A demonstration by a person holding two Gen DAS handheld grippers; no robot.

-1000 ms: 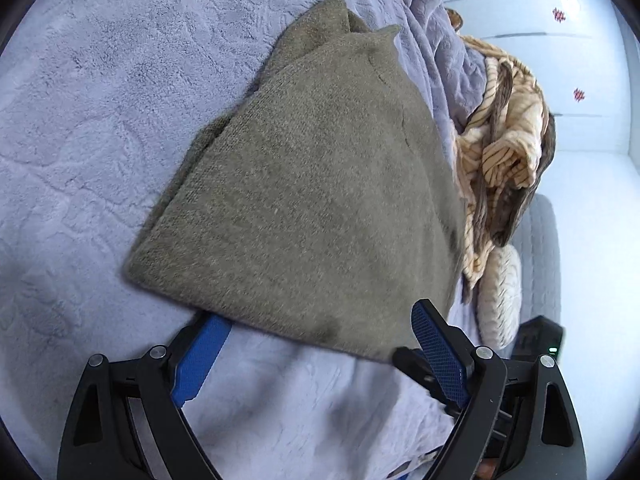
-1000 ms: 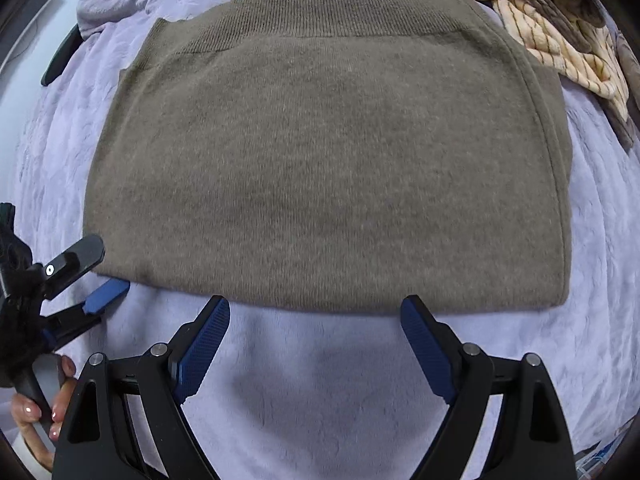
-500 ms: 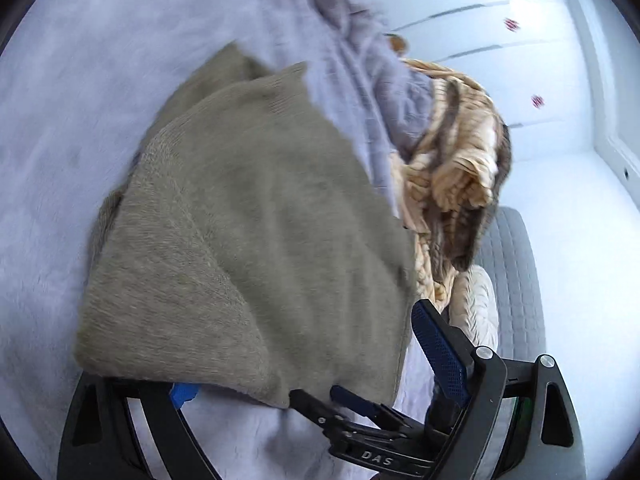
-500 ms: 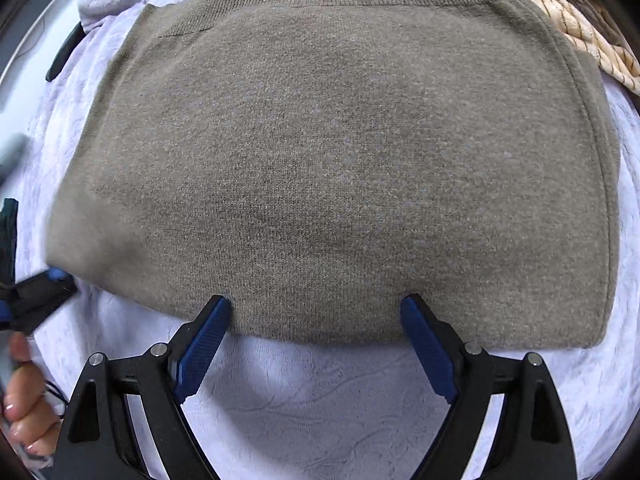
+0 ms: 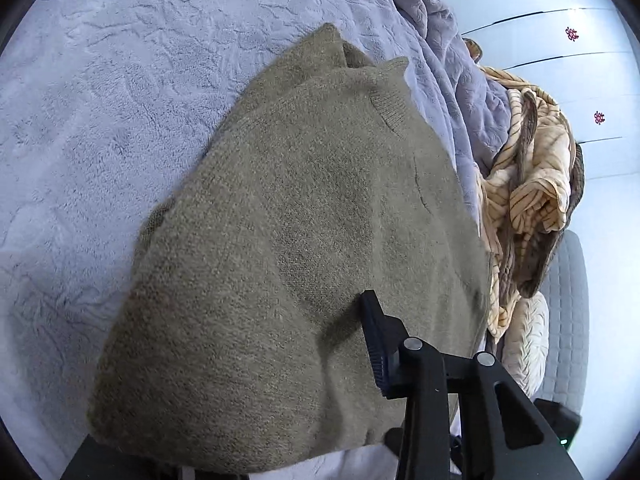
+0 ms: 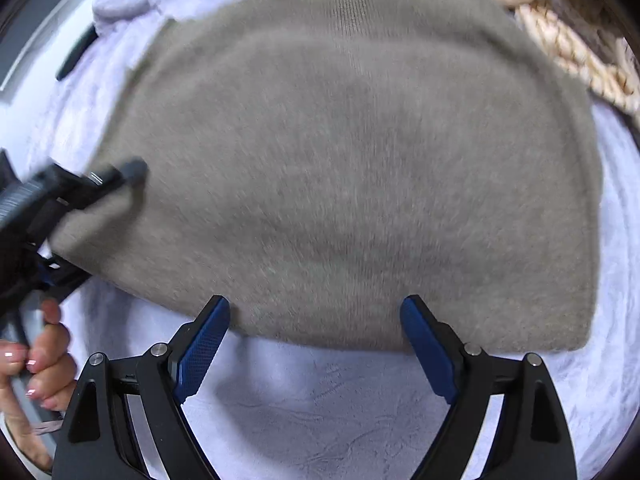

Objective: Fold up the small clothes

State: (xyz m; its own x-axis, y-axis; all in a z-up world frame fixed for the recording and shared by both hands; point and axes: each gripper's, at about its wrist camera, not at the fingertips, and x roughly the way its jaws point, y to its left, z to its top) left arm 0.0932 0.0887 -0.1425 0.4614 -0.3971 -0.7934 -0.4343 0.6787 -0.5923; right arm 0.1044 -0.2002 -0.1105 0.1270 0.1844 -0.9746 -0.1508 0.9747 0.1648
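An olive knit sweater (image 5: 320, 248) lies folded on a lavender fleece blanket (image 5: 100, 100). In the left wrist view its near edge drapes over my left gripper (image 5: 320, 380); one finger (image 5: 374, 332) rests on top and the other is hidden beneath, so the jaws are shut on the cloth. In the right wrist view the sweater (image 6: 360, 160) fills the middle. My right gripper (image 6: 316, 340) is open, its blue pads at the sweater's near edge. The left gripper (image 6: 96, 192) clamps the sweater's left corner there.
A pile of tan striped clothes (image 5: 532, 200) lies at the right beyond the sweater, also at the top right of the right wrist view (image 6: 580, 52). A white knit item (image 5: 524, 344) and a white wall with drawers (image 5: 560, 60) are further right.
My left gripper slid under the sweater's corner and closed on it; the edge now lies over the jaws. My right gripper moved closer to the sweater's near edge and stayed open.
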